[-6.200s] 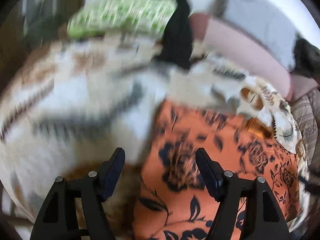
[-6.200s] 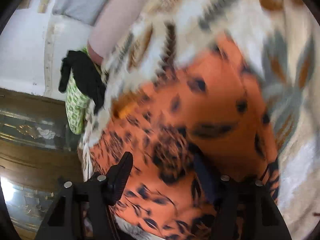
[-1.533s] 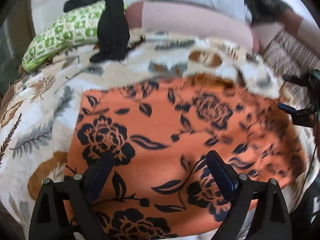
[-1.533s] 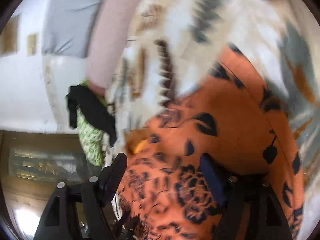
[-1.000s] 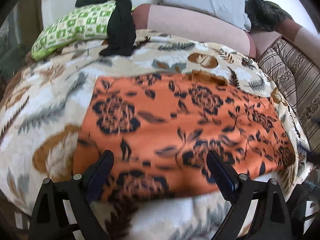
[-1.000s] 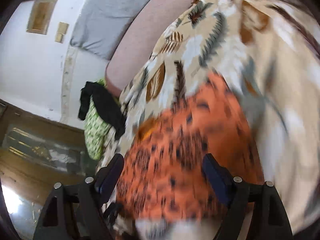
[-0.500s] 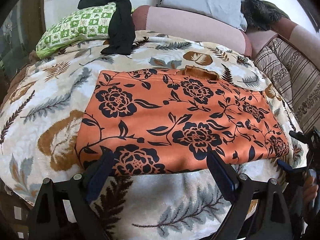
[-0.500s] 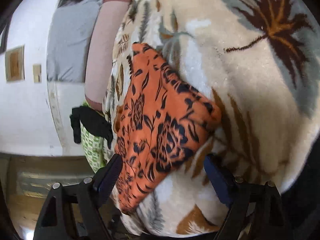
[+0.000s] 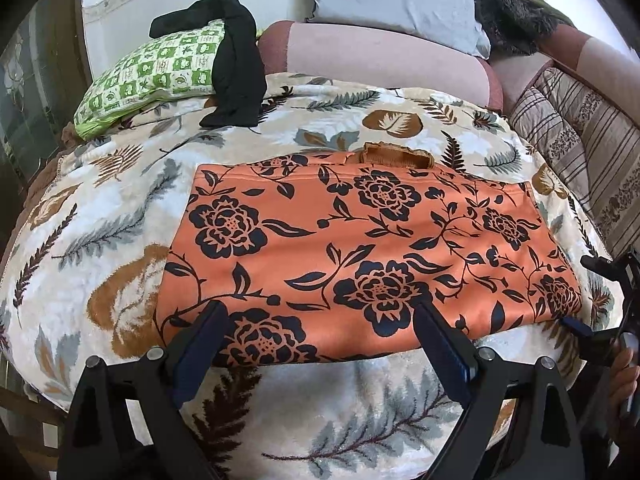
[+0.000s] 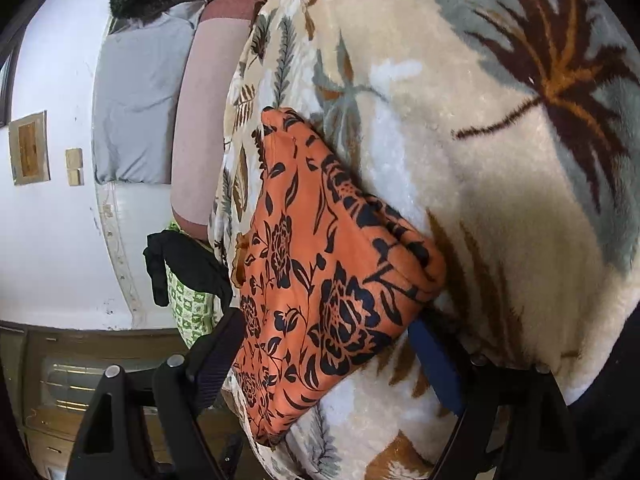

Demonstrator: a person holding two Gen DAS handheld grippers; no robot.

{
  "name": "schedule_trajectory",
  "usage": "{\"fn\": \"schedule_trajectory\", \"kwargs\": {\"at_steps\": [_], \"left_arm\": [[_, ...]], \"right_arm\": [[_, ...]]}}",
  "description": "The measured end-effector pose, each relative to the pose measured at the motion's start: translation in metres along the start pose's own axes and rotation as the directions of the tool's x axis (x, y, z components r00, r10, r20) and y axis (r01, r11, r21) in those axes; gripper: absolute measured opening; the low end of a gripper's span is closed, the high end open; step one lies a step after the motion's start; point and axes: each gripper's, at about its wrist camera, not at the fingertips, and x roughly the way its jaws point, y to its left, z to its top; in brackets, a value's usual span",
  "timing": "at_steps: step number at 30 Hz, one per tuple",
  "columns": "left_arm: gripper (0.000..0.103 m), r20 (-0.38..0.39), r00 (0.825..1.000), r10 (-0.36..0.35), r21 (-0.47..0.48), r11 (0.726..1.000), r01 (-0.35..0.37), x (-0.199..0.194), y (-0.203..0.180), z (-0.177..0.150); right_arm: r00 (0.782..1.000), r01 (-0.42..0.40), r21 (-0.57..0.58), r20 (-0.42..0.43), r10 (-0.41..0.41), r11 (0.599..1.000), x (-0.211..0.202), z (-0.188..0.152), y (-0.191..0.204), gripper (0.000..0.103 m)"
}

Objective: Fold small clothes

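An orange garment with black flowers [image 9: 360, 248] lies folded flat on a leaf-patterned blanket [image 9: 100, 208]. My left gripper [image 9: 320, 320] hovers open over the garment's near edge and holds nothing. At the cloth's right corner, my right gripper [image 9: 588, 294] shows at the edge of the left wrist view. The right wrist view is rolled onto its side. There the garment [image 10: 320, 264] has its corner between the wide-open fingers of my right gripper [image 10: 328, 340]. The pads do not press on it.
At the head of the bed [image 10: 480, 160] lie a green checked pillow [image 9: 160, 68] with a black garment [image 9: 236, 72] draped over it, a pink bolster [image 9: 380, 60] and a grey pillow [image 9: 392, 0]. A striped cushion [image 9: 580, 128] lines the right side. A wooden cabinet [image 10: 80, 380] stands beyond the bed.
My left gripper has drawn back, so the whole garment now shows lying flat. My right gripper has rolled and sunk to the garment's right corner.
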Motion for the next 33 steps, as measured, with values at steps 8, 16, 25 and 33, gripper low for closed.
{"fn": "schedule_trajectory", "kwargs": {"at_steps": [8,16,25,33], "left_arm": [[0.094,-0.011,1.0,0.0,-0.002,1.0,0.0,0.012,-0.003,0.003],[0.094,-0.045,0.999,0.028,0.047,0.999,-0.026,0.043,-0.016,0.013],[0.094,-0.08,0.996,0.049,0.073,0.996,-0.043,0.063,-0.026,0.019],[0.094,-0.104,0.993,0.061,0.127,0.991,-0.048,0.086,-0.047,0.024]], "right_arm": [[1.0,0.016,-0.031,0.005,-0.016,0.999,0.004,0.005,0.004,0.08],[0.998,0.056,-0.049,-0.018,-0.057,0.997,0.016,0.014,-0.001,0.048],[0.992,0.119,-0.125,-0.028,-0.124,0.985,0.024,0.007,0.0,0.021],[0.999,-0.008,-0.105,-0.047,0.004,0.994,0.024,0.012,0.001,0.038]]}}
